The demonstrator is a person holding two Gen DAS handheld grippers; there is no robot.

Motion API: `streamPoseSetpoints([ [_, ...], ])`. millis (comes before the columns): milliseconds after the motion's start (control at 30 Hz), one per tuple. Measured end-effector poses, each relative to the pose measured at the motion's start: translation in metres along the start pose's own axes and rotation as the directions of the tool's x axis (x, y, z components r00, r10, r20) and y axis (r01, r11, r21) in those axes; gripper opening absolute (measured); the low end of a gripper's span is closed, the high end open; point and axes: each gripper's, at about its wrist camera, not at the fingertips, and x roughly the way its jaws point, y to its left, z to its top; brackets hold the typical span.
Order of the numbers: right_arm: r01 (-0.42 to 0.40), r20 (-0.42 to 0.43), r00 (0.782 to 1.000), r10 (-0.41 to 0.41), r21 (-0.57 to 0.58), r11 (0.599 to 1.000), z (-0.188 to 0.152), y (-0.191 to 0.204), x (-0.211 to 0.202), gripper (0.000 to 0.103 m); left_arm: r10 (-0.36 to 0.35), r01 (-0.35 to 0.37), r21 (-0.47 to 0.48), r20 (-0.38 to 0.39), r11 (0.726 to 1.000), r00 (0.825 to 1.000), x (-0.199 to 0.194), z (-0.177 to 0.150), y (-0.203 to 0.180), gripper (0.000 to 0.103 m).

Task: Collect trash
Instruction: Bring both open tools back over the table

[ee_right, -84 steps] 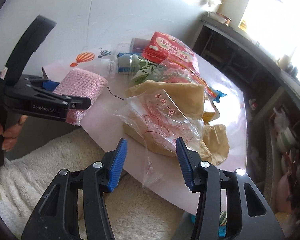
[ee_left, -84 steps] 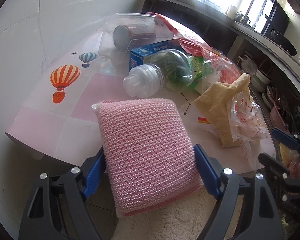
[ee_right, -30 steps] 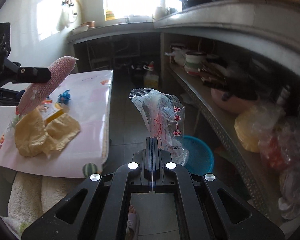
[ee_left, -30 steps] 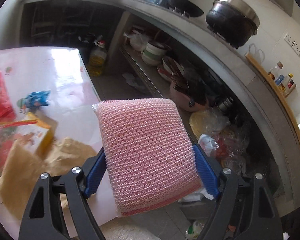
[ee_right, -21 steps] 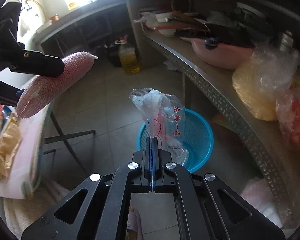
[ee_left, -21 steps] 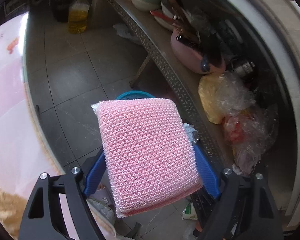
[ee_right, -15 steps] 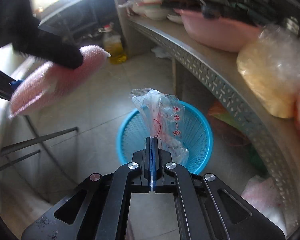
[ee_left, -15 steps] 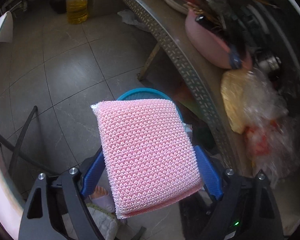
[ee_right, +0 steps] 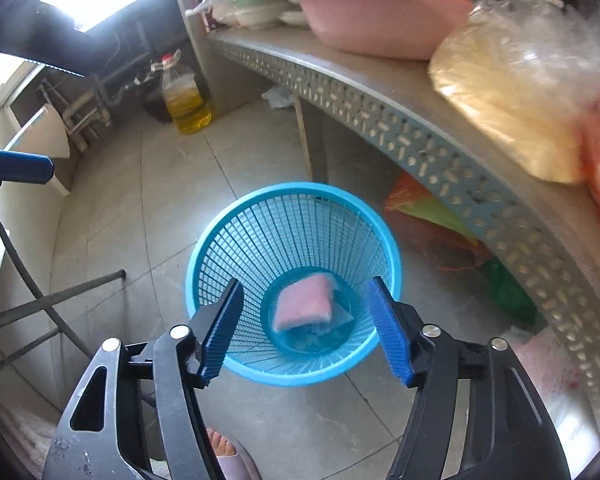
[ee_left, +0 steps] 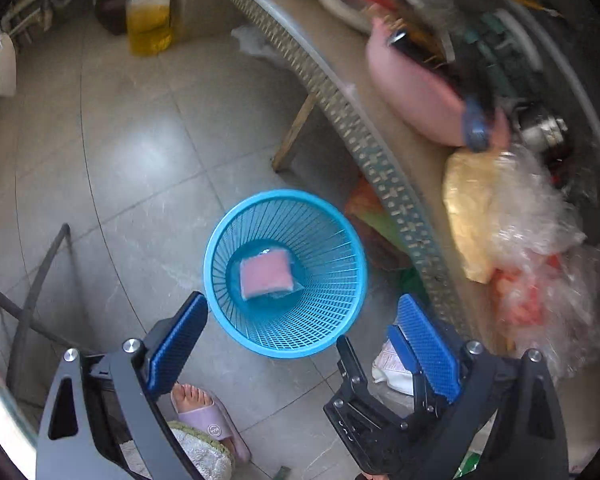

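Note:
A blue mesh waste basket (ee_left: 332,220) stands on the grey tiled floor; it also shows in the right wrist view (ee_right: 220,240). The pink sponge (ee_left: 265,274) lies at its bottom, seen too in the right wrist view (ee_right: 305,300), with a clear plastic bag (ee_right: 342,314) partly under it. My left gripper (ee_left: 300,336) is open and empty above the basket's near rim. My right gripper (ee_right: 306,326) is open and empty, straight above the basket.
A perforated metal shelf (ee_left: 364,136) runs along the right with a pink basin (ee_right: 380,16) and plastic bags (ee_left: 500,216) on it. An oil bottle (ee_right: 186,100) stands at the back. Table legs (ee_right: 48,296) are on the left. A slippered foot (ee_left: 204,412) is below.
Both grippers swung from the table to above the basket and opened. The sponge dropped from the left gripper and the plastic bag from the right; both now lie in the basket.

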Motion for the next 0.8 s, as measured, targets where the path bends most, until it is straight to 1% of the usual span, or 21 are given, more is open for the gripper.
streamPoseSetpoints([
  [67,-0.001,0.019,1.000,0.001,0.010,1.000,0.001,-0.005,-0.006,0.064,-0.015,0.014,0.027,0.035,1.000,0.999,-0.020,-0.007,-0.006,0.094],
  [133,0.004,0.038,0.999,-0.005,0.020,1.000,-0.003,-0.005,-0.025,0.068,-0.030,0.025,0.056,0.089,0.998,0.996,-0.047,-0.017,-0.010,0.094],
  [200,0.006,0.055,0.998,-0.007,0.022,1.000,-0.004,-0.002,-0.040,0.070,-0.066,0.054,0.078,0.155,0.995,0.986,-0.077,-0.031,-0.012,0.094],
  [300,0.019,0.079,0.997,-0.020,0.011,1.000,-0.005,0.006,-0.066,0.075,-0.109,0.084,0.119,0.223,0.989,0.969,-0.119,-0.058,-0.013,0.094],
  [400,0.011,0.114,0.993,-0.010,-0.010,1.000,-0.010,0.010,-0.102,0.082,-0.120,0.085,0.140,0.261,0.986,0.958,-0.151,-0.088,-0.010,0.095],
  [500,0.018,0.163,0.986,-0.012,-0.034,0.999,-0.013,0.017,-0.131,0.091,-0.133,0.099,0.123,0.304,0.987,0.943,-0.182,-0.123,0.003,0.096],
  [567,0.020,0.191,0.981,-0.009,-0.056,0.998,-0.013,0.023,-0.150,0.094,-0.121,0.090,0.102,0.347,0.991,0.930,-0.200,-0.147,0.013,0.096],
  [633,0.020,0.207,0.978,-0.001,-0.088,0.996,-0.013,0.030,-0.167,0.095,-0.106,0.070,0.102,0.407,0.992,0.907,-0.219,-0.173,0.019,0.096],
  [667,0.023,0.210,0.978,-0.001,-0.105,0.994,-0.012,0.034,-0.174,0.095,-0.092,0.050,0.109,0.424,0.993,0.901,-0.227,-0.187,0.023,0.096],
  [733,0.017,0.218,0.976,0.014,-0.137,0.990,-0.012,0.043,-0.187,0.095,-0.059,0.007,0.116,0.447,0.993,0.893,-0.241,-0.211,0.031,0.096],
  [800,0.005,0.226,0.973,0.033,-0.166,0.986,-0.014,0.052,-0.199,0.095,-0.031,-0.015,0.097,0.460,0.995,0.888,-0.252,-0.230,0.043,0.097],
])
